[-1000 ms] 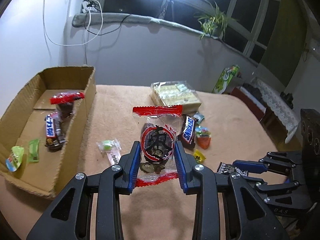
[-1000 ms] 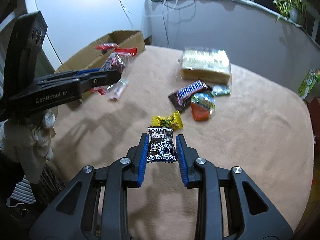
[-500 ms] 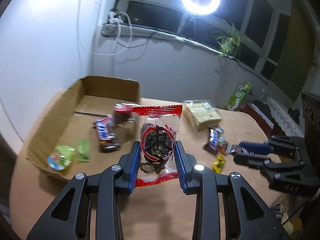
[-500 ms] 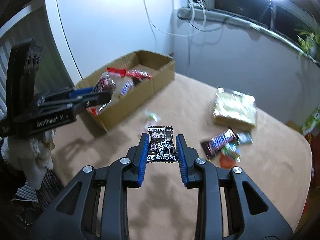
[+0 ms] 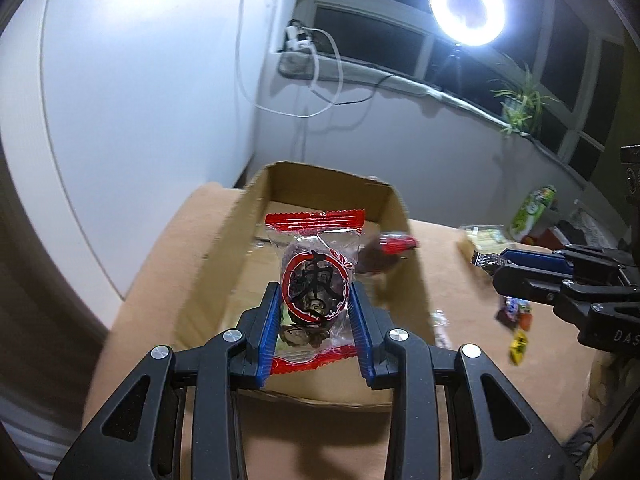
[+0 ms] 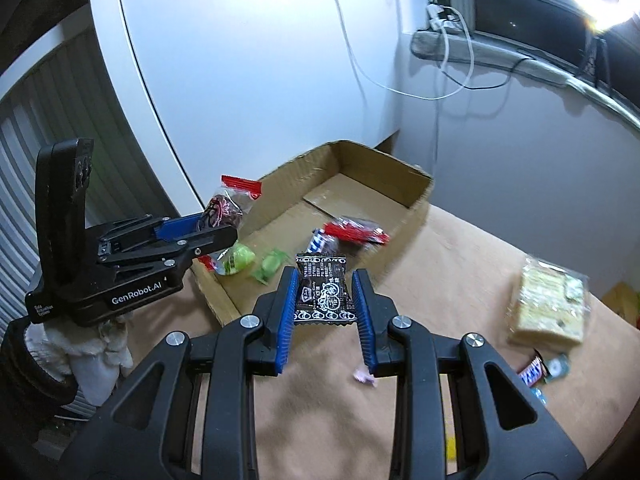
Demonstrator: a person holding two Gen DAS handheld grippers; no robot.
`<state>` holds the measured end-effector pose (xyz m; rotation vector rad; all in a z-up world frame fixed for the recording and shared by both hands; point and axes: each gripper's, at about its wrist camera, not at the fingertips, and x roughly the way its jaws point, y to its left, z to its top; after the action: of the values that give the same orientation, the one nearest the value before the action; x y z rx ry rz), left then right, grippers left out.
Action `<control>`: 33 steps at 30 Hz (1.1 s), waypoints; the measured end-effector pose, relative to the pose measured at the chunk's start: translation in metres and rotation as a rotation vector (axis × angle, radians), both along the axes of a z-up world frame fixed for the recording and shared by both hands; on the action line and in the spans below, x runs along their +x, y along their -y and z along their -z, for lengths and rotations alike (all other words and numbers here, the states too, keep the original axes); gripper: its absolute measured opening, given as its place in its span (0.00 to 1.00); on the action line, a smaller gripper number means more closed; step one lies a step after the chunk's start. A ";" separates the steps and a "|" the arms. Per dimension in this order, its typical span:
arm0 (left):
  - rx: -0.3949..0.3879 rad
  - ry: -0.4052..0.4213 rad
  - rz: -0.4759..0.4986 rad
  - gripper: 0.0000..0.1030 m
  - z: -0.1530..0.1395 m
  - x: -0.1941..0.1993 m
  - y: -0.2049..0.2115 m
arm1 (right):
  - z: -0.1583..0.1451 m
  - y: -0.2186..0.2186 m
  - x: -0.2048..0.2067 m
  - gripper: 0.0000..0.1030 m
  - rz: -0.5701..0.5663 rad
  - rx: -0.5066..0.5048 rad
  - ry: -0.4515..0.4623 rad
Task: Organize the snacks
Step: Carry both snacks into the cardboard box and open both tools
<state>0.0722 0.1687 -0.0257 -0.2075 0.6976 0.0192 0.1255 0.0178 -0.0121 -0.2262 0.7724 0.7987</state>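
My left gripper is shut on a clear snack packet with red ends, held above the open cardboard box. In the right wrist view that same left gripper hangs over the box's near left corner with its packet. My right gripper is shut on a small black snack packet, just at the box's near wall. Inside the box lie a red-ended packet, a chocolate bar and two green sweets.
On the tan tablecloth to the right lie a clear pack of biscuits, a chocolate bar, a yellow sweet and a small pale wrapper. A white wall stands behind the box. A sleeve shows under the left gripper.
Both grippers have swung left from the scattered snacks to the cardboard box, each keeping its packet. The box now sits straight ahead of both.
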 end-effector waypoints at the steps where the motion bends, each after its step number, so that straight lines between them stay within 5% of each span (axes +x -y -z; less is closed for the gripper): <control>1: -0.003 -0.004 -0.008 0.31 0.002 0.001 -0.004 | 0.001 -0.005 0.002 0.28 -0.005 -0.002 -0.002; 18: 0.005 -0.046 -0.040 0.31 0.016 0.012 -0.022 | 0.026 -0.057 0.022 0.28 -0.070 -0.050 -0.058; 19: 0.006 -0.049 -0.036 0.31 0.016 0.012 -0.022 | 0.025 -0.058 0.022 0.32 -0.072 -0.051 -0.057; 20: 0.011 -0.049 -0.038 0.33 0.016 0.012 -0.022 | 0.024 -0.058 0.021 0.47 -0.069 -0.051 -0.054; 22: 0.019 -0.047 -0.045 0.51 0.015 0.013 -0.021 | 0.018 -0.054 0.019 0.68 -0.054 -0.037 -0.030; 23: 0.020 -0.041 -0.052 0.61 0.013 0.012 -0.021 | 0.015 -0.050 0.018 0.70 -0.048 -0.024 -0.021; 33: 0.021 0.002 -0.042 0.62 -0.001 0.000 -0.008 | -0.006 -0.013 0.010 0.71 -0.009 0.003 0.010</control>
<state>0.0726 0.1767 -0.0244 -0.2017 0.6904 0.0670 0.1360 0.0309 -0.0062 -0.2310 0.7618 0.8062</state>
